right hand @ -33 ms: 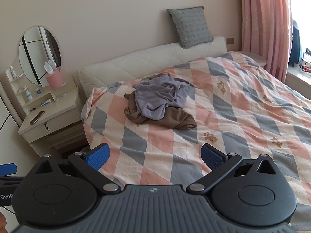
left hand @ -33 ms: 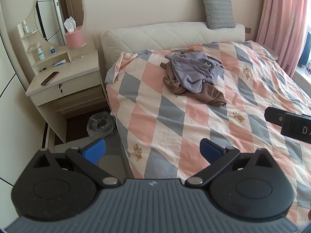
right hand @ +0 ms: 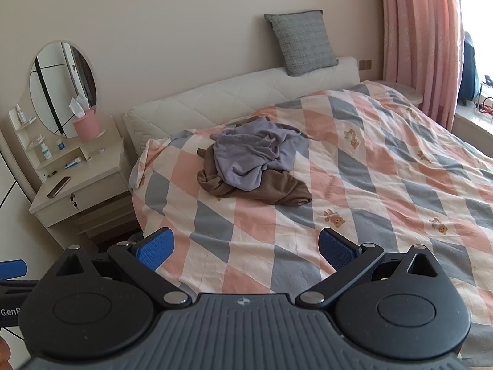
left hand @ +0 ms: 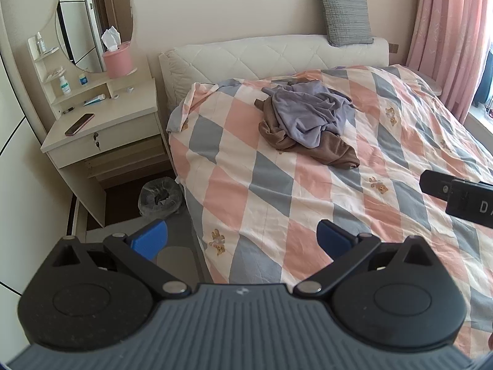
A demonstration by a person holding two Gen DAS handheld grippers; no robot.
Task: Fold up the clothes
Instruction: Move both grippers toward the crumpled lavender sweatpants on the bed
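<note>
A crumpled lilac garment (left hand: 311, 114) (right hand: 249, 157) lies in a heap on top of a brown garment (left hand: 332, 151) (right hand: 277, 189), toward the head of a bed with a pink, grey and white checked duvet (left hand: 234, 191) (right hand: 385, 169). My left gripper (left hand: 242, 237) is open and empty over the bed's near left edge, well short of the heap. My right gripper (right hand: 245, 246) is open and empty too, above the near part of the duvet. Each gripper shows at the edge of the other's view: right gripper (left hand: 456, 197), left gripper (right hand: 12, 269).
A white dressing table (left hand: 101, 123) with a mirror, a phone (left hand: 79, 124) and a pink tissue box (left hand: 117, 61) stands left of the bed. A lined bin (left hand: 160, 197) sits on the floor beside it. A grey cushion (left hand: 345, 15) tops the headboard. Pink curtains (left hand: 446, 30) hang at right.
</note>
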